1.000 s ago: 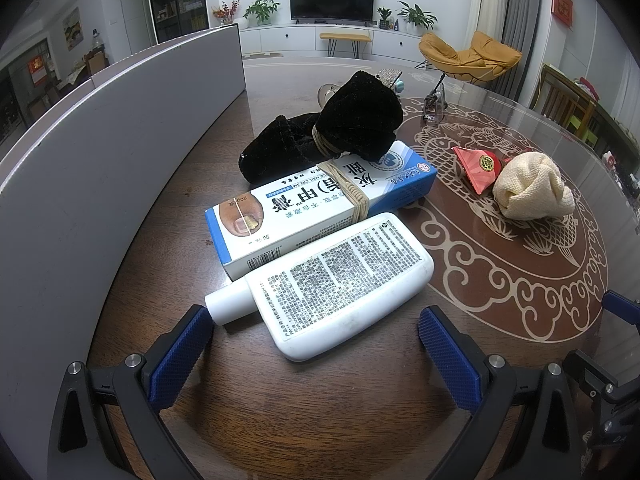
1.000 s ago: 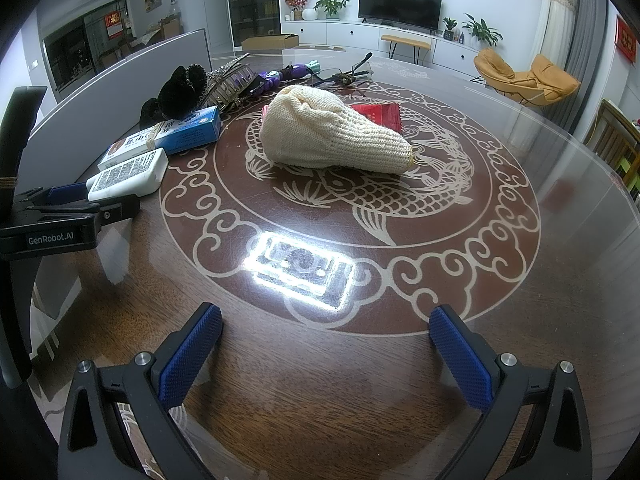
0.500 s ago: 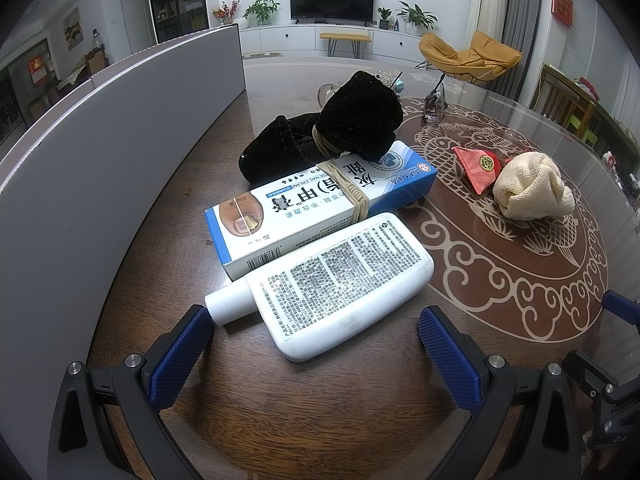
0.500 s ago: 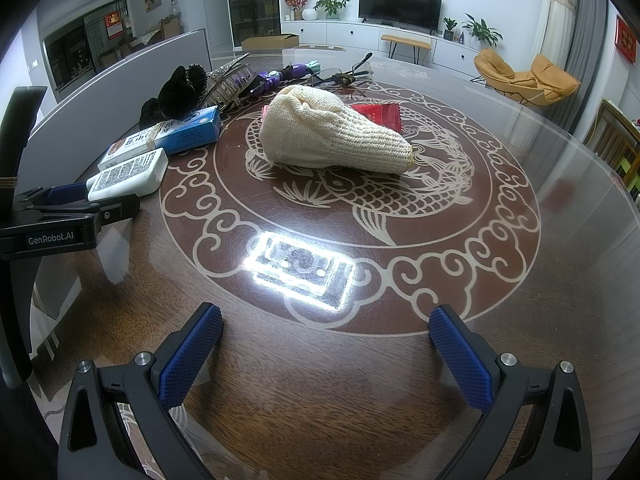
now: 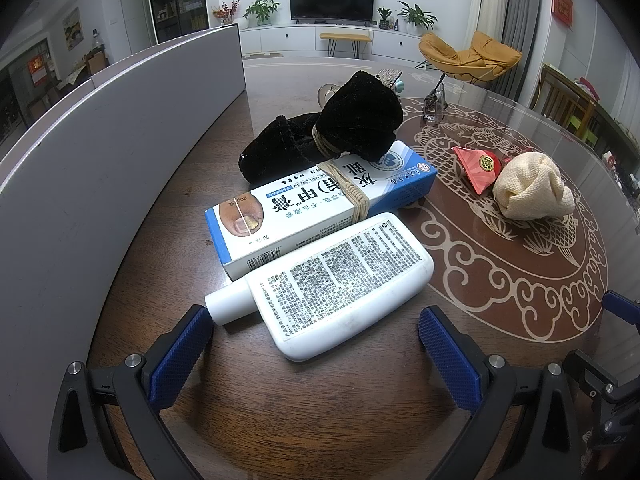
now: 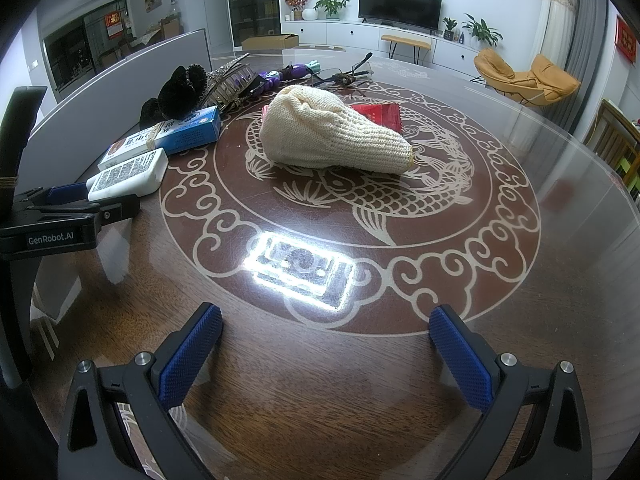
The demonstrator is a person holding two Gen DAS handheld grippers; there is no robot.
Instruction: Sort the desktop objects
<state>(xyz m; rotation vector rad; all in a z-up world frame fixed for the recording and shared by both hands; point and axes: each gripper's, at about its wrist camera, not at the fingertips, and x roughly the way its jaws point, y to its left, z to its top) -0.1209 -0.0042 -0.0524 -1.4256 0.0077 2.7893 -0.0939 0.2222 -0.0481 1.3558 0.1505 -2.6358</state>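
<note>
Left wrist view shows nothing different from a second ago: we find the white bottle (image 5: 332, 284), the blue nail-cream box (image 5: 320, 204) and the black velvet pouch (image 5: 340, 136) in the same places, and our left gripper (image 5: 312, 344) holds the same pose. Its jaws stand spread wide and empty, with the bottle lying flat on the tabletop (image 5: 160, 184) at 12 o'clock just ahead of them, cap end towards 9 o'clock. The box lies touching the bottle's far side, bound by a rubber band, and the pouch rests partly on the box's far end.

Right wrist view is equally unchanged. Our right gripper (image 6: 324, 352) hovers with jaws released over bare tabletop, holding nothing. The cream knitted hat (image 6: 332, 136) sits well ahead at 12 o'clock on the fish pattern, with a red packet (image 6: 380, 114) just behind it.

We judge that the sorting has not yet begun, or is paused between picks. The bottle seems the likeliest first grasp for the left side, since it already lies between the line of those jaws.
</note>
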